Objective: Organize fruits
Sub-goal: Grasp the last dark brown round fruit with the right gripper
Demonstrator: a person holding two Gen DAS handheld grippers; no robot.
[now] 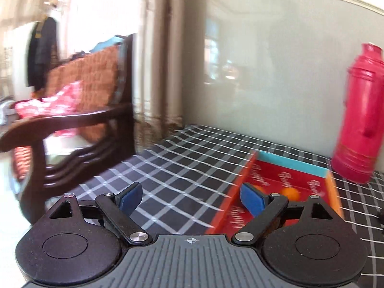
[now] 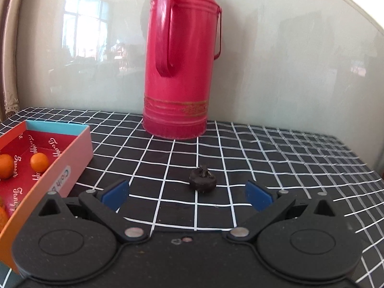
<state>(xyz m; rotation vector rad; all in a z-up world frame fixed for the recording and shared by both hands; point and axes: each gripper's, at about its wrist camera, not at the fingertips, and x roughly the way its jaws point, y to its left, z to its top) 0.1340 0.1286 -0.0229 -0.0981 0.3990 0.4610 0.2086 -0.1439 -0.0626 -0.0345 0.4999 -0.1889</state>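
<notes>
A: What is the surface like, and the room?

B: The desk (image 2: pixel 276 158) wears a black cloth with a white grid. Behind it is a pale glossy wall (image 2: pixel 300 60) that reflects a window. Straight ahead of the right tongs (image 2: pixel 187 195), against the wall, stands a tall pink thermos (image 2: pixel 178 67) with a handle. Far to the left of the left tongs (image 1: pixel 189 199), beyond the desk edge, there is a dark wooden armchair (image 1: pixel 79 110) with an orange cushion, and a beige curtain (image 1: pixel 158 48) beside it. This view is blurred.

A: And the fruits?

B: A small dark round fruit (image 2: pixel 202 179), wrinkled, with a dry tuft on top, lies on the cloth just in front of the right tongs, between the lines of its two blue fingertips (image 2: pixel 115 194) and not touching them. To the left of these tongs is a shallow cardboard box (image 2: pixel 72 168), red inside with white script, one wall blue. Two small oranges (image 2: pixel 39 162) lie in it, apart from each other.

A: The tongs?

B: Both are released, spread wide, grasping nothing. The left tongs hover above the cloth, with the box just ahead on their right.
</notes>
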